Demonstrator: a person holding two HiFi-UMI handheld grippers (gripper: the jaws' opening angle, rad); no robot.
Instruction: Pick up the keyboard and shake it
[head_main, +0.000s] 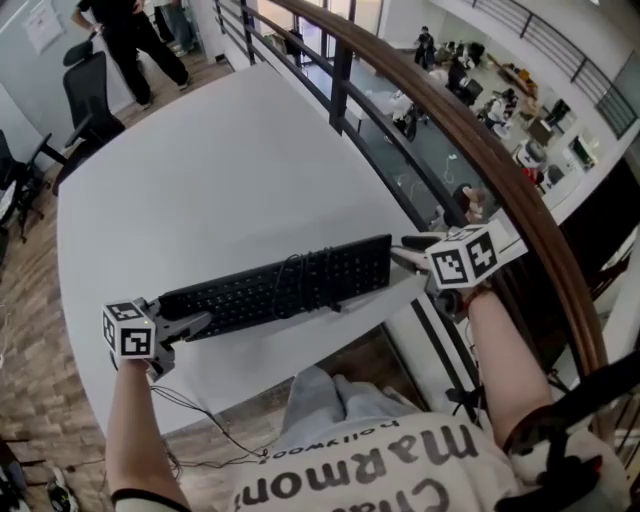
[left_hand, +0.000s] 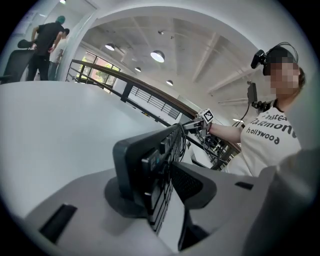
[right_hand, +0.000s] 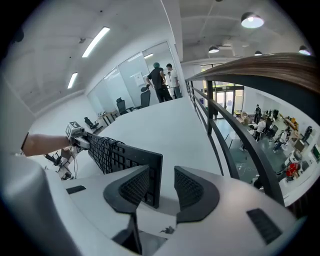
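1. The black keyboard (head_main: 280, 285) stretches across the near part of the white surface (head_main: 200, 160), close to its front edge. I cannot tell whether it rests there or hangs just above.
2. The left claw (head_main: 203, 322) is clamped on the keyboard's left end, one pad on the key side and one on the back.
3. The right claw (right_hand: 161, 176) stands apart. The keyboard's right end sits between its pads, close against one, with a clear gap to the other.
4. That right end reaches the surface's right edge, just beside the glass balustrade and its wooden handrail (head_main: 480, 140). Room is tight on that side.
5. Beyond the keyboard the surface runs broad toward an office chair (head_main: 90, 95) and standing people (head_main: 135, 40).
6. A dark cable (head_main: 312, 275) is wound round the keyboard's middle.
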